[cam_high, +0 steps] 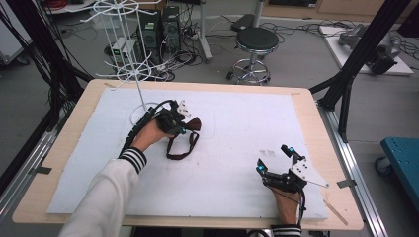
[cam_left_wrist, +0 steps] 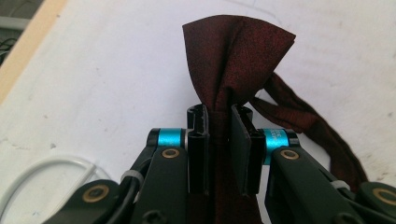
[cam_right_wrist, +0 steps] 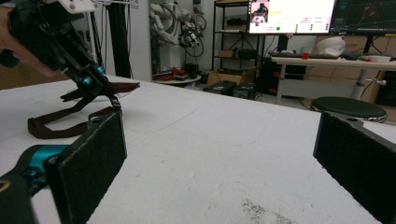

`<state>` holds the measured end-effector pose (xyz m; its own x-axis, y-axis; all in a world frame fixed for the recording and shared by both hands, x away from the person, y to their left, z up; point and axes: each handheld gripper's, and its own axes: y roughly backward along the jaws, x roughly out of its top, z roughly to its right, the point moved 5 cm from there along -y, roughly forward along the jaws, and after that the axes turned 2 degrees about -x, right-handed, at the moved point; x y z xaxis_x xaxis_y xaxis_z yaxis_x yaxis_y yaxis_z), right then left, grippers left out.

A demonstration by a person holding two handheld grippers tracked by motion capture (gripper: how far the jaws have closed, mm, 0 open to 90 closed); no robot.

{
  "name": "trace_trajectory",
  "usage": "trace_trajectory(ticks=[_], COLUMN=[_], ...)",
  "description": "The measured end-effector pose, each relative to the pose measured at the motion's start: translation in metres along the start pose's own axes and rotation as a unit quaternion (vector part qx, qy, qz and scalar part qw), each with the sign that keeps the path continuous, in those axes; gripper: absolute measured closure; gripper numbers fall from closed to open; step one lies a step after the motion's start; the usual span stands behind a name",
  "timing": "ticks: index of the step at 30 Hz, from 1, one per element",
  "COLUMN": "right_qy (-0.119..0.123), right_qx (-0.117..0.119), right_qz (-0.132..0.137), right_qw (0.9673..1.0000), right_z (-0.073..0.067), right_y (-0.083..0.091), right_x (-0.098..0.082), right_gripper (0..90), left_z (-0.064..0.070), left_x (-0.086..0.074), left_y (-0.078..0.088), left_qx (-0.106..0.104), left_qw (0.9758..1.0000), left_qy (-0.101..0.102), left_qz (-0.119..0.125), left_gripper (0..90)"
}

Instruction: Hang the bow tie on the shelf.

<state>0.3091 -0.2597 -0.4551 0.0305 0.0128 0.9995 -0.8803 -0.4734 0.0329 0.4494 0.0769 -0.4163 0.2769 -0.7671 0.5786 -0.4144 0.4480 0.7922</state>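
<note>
White foam sheet (cam_high: 232,148), one, covers most of one pale wooden table (cam_high: 316,123). One white wire display rack (cam_high: 129,44) stands on its ring base at the sheet's far left corner. One black round stool (cam_high: 256,39) sits on the floor beyond the table.

Two grippers. Left gripper (cam_high: 185,129) is near the rack's base, its jaws closed on one dark red bow tie (cam_high: 193,123). Right gripper (cam_high: 277,159) rests near the sheet's front right, well apart from the bow tie, jaws spread wide with nothing between them.

Bow tie: one, with one strap (cam_high: 180,148) looping down onto the foam toward the person's side.

High view gives the layout and the white sleeve (cam_high: 106,197) of the left arm. Left gripper view gives the grip itself: the pads pinch the bow tie (cam_left_wrist: 236,56) at its knot, one wing fanning up beyond the jaws, the strap (cam_left_wrist: 322,135) trailing off to the side. Right gripper view gives height: the left gripper (cam_right_wrist: 100,84) holds the bow tie (cam_right_wrist: 119,87) clear of the foam, only the strap (cam_right_wrist: 56,123) lying on it; a monitor (cam_right_wrist: 292,14) glows in the background.
</note>
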Motion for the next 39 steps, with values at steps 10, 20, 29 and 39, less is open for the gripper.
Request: trace_trajectory(ticks=[10,20,29,39], right_qy=[0.001,0.003,0.003,0.004], right_qx=[-0.001,0.0,0.0,0.0], right_qz=[0.0,0.001,0.001,0.001], right_qw=[1.0,1.0,1.0,1.0], right_z=[0.0,0.0,0.0,0.0], right_y=[0.0,0.0,0.0,0.0], right_x=[0.0,0.0,0.0,0.0], right_gripper=[1.9,1.8,1.9,1.9], left_z=[0.001,0.003,0.005,0.002], left_x=[-0.009,-0.02,-0.03,-0.041], left_y=[0.029,0.057,0.089,0.112], left_qx=[0.011,0.026,0.041,0.048], left_qw=[0.9988,0.9961,0.9919,0.9873], left_qy=[0.017,0.033,0.04,0.046], left_qz=[0.045,0.078,0.114,0.144], left_gripper=[77.4,77.4,77.4,77.4])
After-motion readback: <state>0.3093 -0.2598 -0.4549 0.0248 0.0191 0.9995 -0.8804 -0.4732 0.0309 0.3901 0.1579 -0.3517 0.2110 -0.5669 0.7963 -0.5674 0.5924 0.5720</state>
